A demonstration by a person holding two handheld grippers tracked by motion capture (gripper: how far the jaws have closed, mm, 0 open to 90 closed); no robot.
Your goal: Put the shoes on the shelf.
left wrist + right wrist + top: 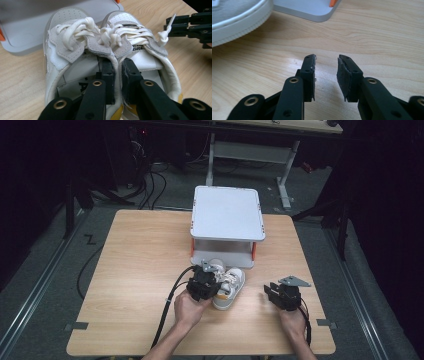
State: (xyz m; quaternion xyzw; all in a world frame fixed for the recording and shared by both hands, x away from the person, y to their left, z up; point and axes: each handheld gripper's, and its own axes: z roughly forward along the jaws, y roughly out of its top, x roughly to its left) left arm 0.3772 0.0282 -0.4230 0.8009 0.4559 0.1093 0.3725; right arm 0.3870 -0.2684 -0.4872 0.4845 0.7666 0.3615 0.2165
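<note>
A pair of small white sneakers [231, 285] with yellow heels lies side by side on the wooden table, just in front of the grey rack. My left gripper [118, 67] is shut on the two inner collars, one jaw inside the left shoe [67, 42] and the other inside the right shoe [140, 42], pinching them together. In the high view the left gripper [205, 282] sits over the shoes' heel end. My right gripper [325, 67] stands open a short way right of the shoes, low over bare wood, with nothing between its pads. It also shows as the right gripper [272, 292].
A grey two-level rack [227, 212] with orange posts stands at the table's far middle. Its base plate [312, 10] and the right shoe's white sole [234, 22] lie ahead of my right gripper. The table edge [200, 354] runs close to the person's forearms.
</note>
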